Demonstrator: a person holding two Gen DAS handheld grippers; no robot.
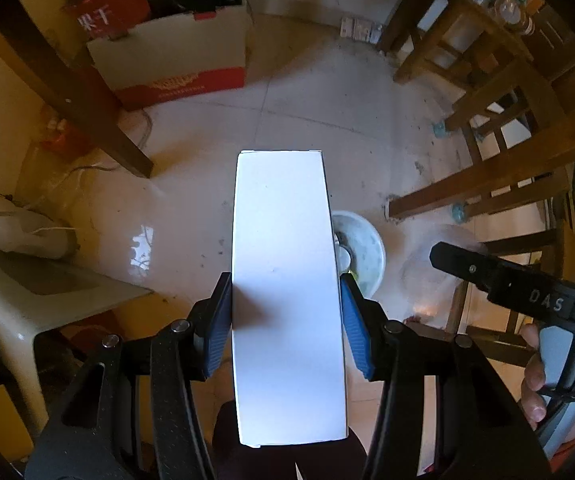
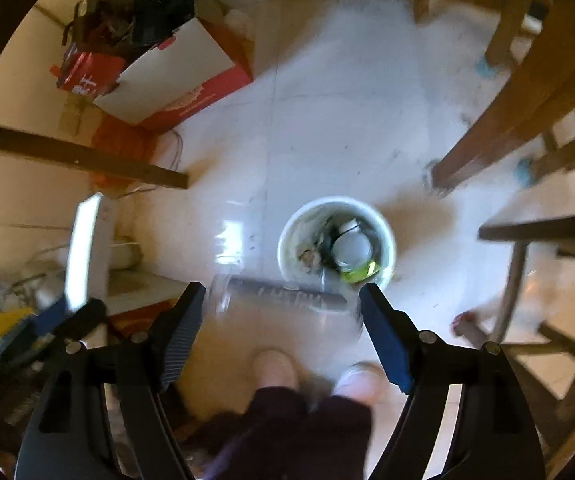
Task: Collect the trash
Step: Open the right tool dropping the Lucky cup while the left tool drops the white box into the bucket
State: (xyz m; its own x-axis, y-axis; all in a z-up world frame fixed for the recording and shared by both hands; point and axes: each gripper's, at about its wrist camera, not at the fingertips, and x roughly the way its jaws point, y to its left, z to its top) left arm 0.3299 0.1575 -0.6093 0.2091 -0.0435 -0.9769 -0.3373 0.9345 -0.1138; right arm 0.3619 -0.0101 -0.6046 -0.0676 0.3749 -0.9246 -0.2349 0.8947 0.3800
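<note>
My left gripper (image 1: 286,320) is shut on a long white carton box (image 1: 287,292), held flat above the floor; the box also shows edge-on in the right wrist view (image 2: 83,248). My right gripper (image 2: 281,316) is shut on a clear plastic bottle (image 2: 287,312) lying crosswise between its blue pads, blurred. A white trash bucket (image 2: 287,240) stands on the floor just beyond the bottle, with a white container and green wrapper inside; in the left wrist view its rim (image 1: 371,236) peeks out to the right of the box. The right gripper shows in the left wrist view (image 1: 467,268).
Wooden chairs (image 1: 499,128) and a table stand on the right. A red-and-white cardboard box (image 1: 175,60) sits at the back left by a table leg (image 1: 99,112). A white plastic stool (image 1: 43,292) is at the left. My feet (image 2: 311,376) are below the grippers.
</note>
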